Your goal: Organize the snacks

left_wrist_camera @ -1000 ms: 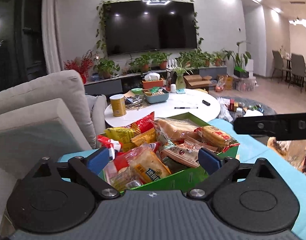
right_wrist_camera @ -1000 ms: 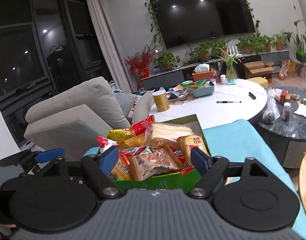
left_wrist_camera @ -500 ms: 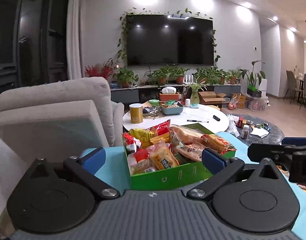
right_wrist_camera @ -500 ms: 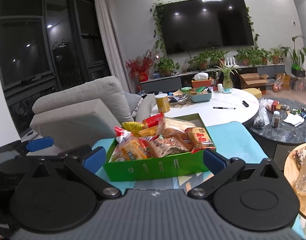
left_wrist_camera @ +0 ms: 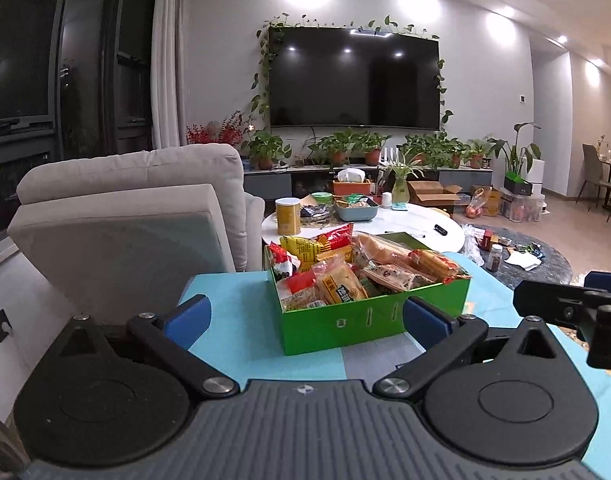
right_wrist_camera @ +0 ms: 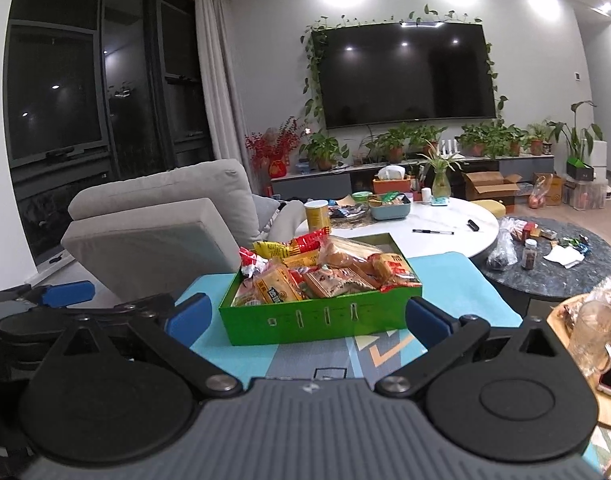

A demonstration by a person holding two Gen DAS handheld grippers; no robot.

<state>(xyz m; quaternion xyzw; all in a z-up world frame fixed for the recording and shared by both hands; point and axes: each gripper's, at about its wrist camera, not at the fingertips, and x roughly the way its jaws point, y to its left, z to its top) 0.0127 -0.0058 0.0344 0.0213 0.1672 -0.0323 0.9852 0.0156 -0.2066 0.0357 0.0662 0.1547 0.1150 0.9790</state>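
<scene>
Snacks (left_wrist_camera: 357, 268) fill green box (left_wrist_camera: 369, 320) (both grippers' fingers spread, empty).

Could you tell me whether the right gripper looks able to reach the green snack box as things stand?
Probably yes: the right gripper faces the green snack box with open jaws, nothing held, and only bare blue mat lies between them.

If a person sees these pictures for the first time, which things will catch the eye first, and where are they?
First the bright green box, heaped with snack packets, on the blue mat just ahead of both open hand-held grippers. Behind it a large dark television fills the far wall, framed by trailing vines. A grey sofa stands to the left of the box.
</scene>
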